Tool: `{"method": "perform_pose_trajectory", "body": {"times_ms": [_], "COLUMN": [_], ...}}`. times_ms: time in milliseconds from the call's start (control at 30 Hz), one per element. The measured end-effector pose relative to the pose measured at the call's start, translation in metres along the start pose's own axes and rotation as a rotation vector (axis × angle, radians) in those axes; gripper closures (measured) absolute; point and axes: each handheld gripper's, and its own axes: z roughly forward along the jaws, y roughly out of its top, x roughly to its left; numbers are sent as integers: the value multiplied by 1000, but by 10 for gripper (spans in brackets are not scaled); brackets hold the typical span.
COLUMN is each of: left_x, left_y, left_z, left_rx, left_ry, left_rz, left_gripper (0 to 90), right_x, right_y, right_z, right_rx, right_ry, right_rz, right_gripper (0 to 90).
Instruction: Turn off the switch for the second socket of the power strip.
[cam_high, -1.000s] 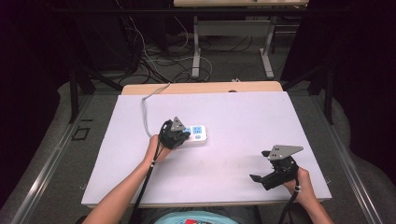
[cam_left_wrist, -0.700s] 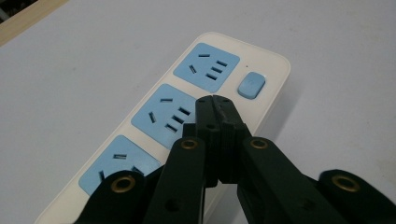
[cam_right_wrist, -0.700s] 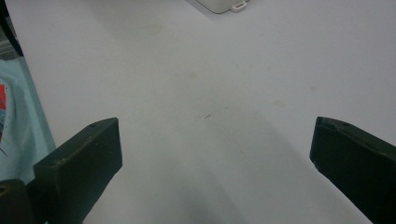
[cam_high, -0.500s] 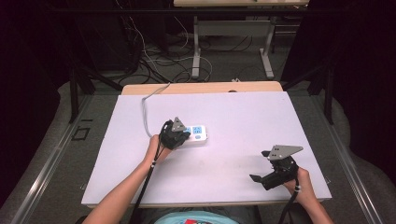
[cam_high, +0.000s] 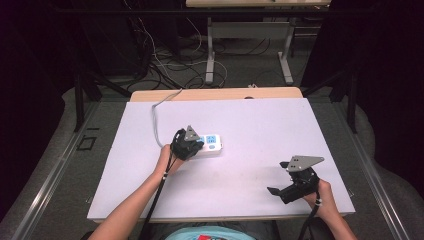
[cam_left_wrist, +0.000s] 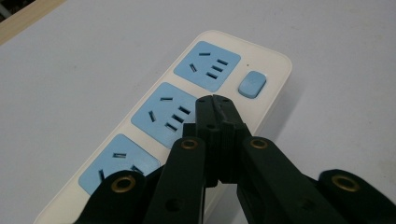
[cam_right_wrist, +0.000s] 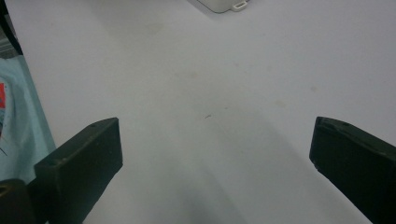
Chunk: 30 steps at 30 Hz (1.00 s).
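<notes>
Left gripper view: closed fingers (cam_left_wrist: 215, 100) over power strip (cam_left_wrist: 261, 65); white table (cam_left_wrist: 70, 70) around.

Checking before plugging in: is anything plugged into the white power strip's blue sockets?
No, the white power strip shows three blue sockets, all bare of plugs.

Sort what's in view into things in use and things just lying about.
In use:
- power strip, white with blue sockets
- its blue switch
- left gripper, jaws shut over the strip

Lying about:
- right gripper, open, over bare table
- cables on the floor
</notes>
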Motion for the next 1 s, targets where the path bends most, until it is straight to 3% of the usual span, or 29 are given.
{"method": "perform_pose_trajectory", "body": {"times_ms": [1000], "left_x": [0], "left_y": [-1], "left_z": [1], "left_rx": [-3], "left_ry": [-2], "left_rz": [-11], "left_gripper": [900], "right_x": [1], "right_y": [1], "right_z": [-1], "right_rx": [9], "right_ry": [2], "right_rz": [-6], "right_gripper": [21]}}
